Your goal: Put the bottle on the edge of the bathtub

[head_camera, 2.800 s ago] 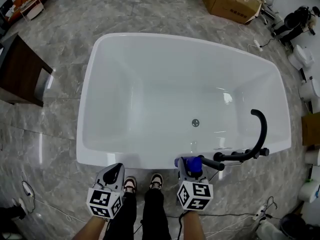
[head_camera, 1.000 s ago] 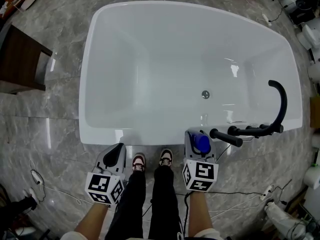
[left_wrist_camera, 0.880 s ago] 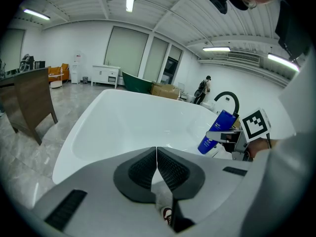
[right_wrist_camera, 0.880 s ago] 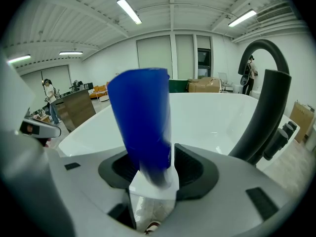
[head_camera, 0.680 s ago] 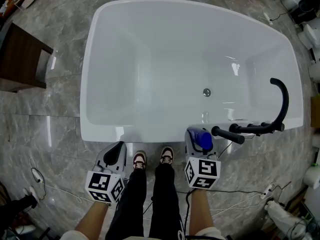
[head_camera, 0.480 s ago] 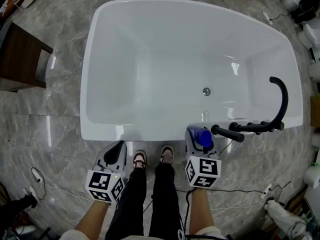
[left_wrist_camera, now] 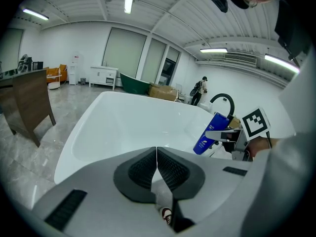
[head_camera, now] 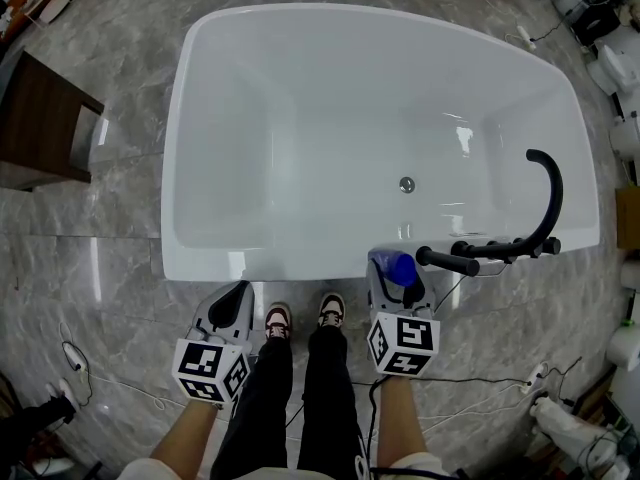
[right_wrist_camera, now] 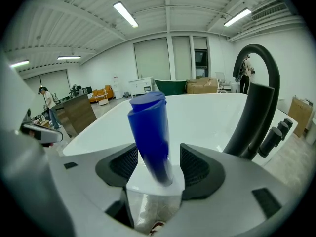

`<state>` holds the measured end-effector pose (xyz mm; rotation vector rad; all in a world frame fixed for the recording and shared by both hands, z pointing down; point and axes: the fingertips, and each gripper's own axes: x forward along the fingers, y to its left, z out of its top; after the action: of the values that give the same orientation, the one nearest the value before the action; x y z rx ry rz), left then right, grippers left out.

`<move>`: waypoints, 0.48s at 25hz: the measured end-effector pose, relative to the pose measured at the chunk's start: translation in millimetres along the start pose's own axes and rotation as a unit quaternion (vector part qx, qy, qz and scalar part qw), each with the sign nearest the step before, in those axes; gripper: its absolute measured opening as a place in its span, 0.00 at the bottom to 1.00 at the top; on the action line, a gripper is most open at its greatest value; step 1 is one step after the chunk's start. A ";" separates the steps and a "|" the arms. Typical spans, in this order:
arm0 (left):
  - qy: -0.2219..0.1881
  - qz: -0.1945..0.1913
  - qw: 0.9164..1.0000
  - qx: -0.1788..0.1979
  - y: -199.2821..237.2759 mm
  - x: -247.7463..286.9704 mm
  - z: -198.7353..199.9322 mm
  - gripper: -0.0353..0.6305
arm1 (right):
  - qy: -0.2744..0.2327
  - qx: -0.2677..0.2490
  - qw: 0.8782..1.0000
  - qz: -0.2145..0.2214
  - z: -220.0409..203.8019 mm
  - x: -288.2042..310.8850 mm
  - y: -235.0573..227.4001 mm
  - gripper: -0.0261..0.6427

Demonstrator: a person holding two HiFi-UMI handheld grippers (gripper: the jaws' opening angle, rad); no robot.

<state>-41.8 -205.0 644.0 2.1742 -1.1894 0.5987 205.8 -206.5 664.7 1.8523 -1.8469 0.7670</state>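
Bottle: blue, tilted left, stood on the near rim of the white bathtub, just left of the black faucet.
Right gripper: jaws had just been opening and stood wide, bottle between the pads, unclamped.
Left gripper: jaws pressed together on nothing, near the bathtub's near-left side.

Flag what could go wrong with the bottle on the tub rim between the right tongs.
The right tongs have just been opening, the bottle between them. It leans on the tub rim, so it may topple inward or onto the floor. Pulling back crooked could clip it; the black faucet stands close by.
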 end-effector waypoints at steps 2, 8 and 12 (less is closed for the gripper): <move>-0.001 -0.001 1.000 0.001 -0.2 -1.1 2.5 0.08 | -0.002 0.005 1.000 -0.001 3.0 -2.9 1.2 0.44; -0.006 -0.005 1.000 0.003 -5.7 -5.3 11.3 0.08 | -0.006 0.012 1.000 -0.012 11.5 -15.7 2.3 0.44; -0.015 -0.009 1.000 0.008 -9.5 -9.1 23.9 0.08 | -0.010 0.018 1.000 -0.016 21.7 -23.7 1.9 0.44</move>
<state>-35.7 -211.6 618.3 2.2131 -1.1825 0.5720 206.6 -202.2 632.9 1.9134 -1.8222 0.7785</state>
